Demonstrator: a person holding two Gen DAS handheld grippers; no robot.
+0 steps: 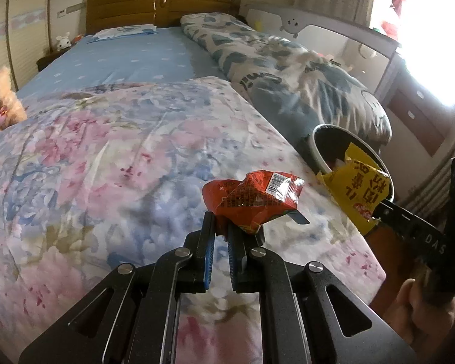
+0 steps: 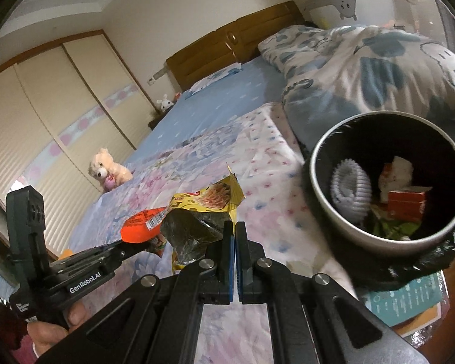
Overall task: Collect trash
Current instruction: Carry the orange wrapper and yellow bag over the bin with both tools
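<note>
Left gripper (image 1: pixel 224 227) clamping shut on a crumpled red wrapper (image 1: pixel 253 201), jaws nearly together, wrapper sticking up past the tips above the floral quilt (image 1: pixel 106 151) on the bed. Right gripper (image 2: pixel 235 227) pinching closed on a yellow snack bag (image 2: pixel 209 209), blue pads meeting with only the bag's edge between them; bag's torn mouth gaping left, dark lining showing.

Trash bin (image 2: pixel 333 221) sitting near right, at the bed's corner, black liner folded over its rim. Lying inside: a grey ribbed item (image 2: pixel 350 191), a red carton (image 2: pixel 406 203), white and green scraps too small to name. In the left wrist view, yellow bag covering part of the bin's near rim, bin contents mostly hidden there.

Hands gripping each handle only partly showing at the frame edges. Blue-and-white duvet (image 1: pixel 303 85) bunching far right, teddy bear (image 1: pixel 1 100) sitting far left, cut by the edge. Window glare washing out the upper right. Teal booklet (image 2: pixel 409 300) peeking from under the bin, print unreadable.
</note>
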